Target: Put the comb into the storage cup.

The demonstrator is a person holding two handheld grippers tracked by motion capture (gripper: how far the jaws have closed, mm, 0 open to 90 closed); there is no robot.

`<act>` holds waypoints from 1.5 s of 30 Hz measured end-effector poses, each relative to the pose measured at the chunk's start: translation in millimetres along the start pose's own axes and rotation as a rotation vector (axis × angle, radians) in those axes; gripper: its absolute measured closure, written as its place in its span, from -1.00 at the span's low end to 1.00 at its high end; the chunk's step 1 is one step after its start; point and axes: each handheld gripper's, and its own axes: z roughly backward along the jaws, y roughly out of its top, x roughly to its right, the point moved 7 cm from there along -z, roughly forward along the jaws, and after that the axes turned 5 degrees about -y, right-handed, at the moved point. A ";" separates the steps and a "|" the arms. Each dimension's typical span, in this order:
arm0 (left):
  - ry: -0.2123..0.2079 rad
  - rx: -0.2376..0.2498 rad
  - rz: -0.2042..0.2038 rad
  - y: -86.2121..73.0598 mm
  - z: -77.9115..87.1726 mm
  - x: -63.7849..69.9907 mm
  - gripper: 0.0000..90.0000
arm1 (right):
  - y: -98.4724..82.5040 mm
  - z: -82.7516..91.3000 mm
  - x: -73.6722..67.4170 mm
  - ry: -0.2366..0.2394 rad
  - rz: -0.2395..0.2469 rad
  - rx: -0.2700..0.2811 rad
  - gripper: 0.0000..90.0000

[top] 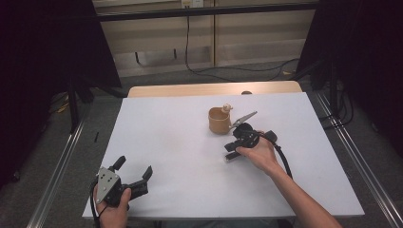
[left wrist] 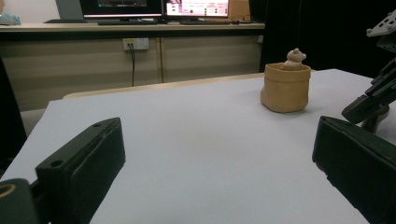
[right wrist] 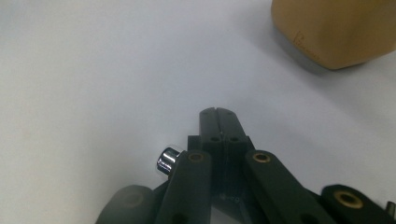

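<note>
Right claw [top: 231, 151], pressed closed and empty at frame centre, could topple the nearby tan pouch [top: 219, 120]; left claw [top: 133, 170] gapes wide, empty.

A tan cup [top: 219, 121] stands right of centre on the white bench [top: 166, 142], with a small bear figure [top: 226, 108] poking above its rim. At the top of the high view a black cable [top: 187, 42] hangs down the pale wall. Monitors [left wrist: 154, 7] sit on a counter in the upper part of the left gripper view.
</note>
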 end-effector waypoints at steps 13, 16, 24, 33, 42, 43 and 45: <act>0.002 -0.001 -0.002 -0.1 0.0 -0.7 -0.94 | -10.2 -5.3 -0.4 0.007 -0.001 -0.029 1.00; 0.002 -0.002 -0.002 -0.1 0.0 -0.6 -0.94 | -12.6 -4.5 1.2 0.006 -0.005 -0.025 1.00; 0.002 -0.003 -0.006 -0.1 0.4 -1.0 -0.94 | -20.1 -0.3 6.0 0.003 -0.017 -0.026 1.00; 0.007 0.000 -0.006 0.4 1.2 -1.6 -0.94 | -28.8 4.4 9.6 -0.005 -0.028 -0.039 1.00; 0.008 0.002 -0.007 0.7 1.0 -1.3 -0.94 | -36.3 8.0 11.3 -0.014 -0.039 -0.038 1.00; 0.006 0.002 -0.007 0.6 0.9 -1.1 -0.94 | -36.3 8.2 11.3 -0.015 -0.037 -0.037 1.00; 0.007 0.004 -0.003 0.7 1.1 -1.0 -0.94 | -36.3 8.3 11.3 -0.015 -0.037 -0.039 1.00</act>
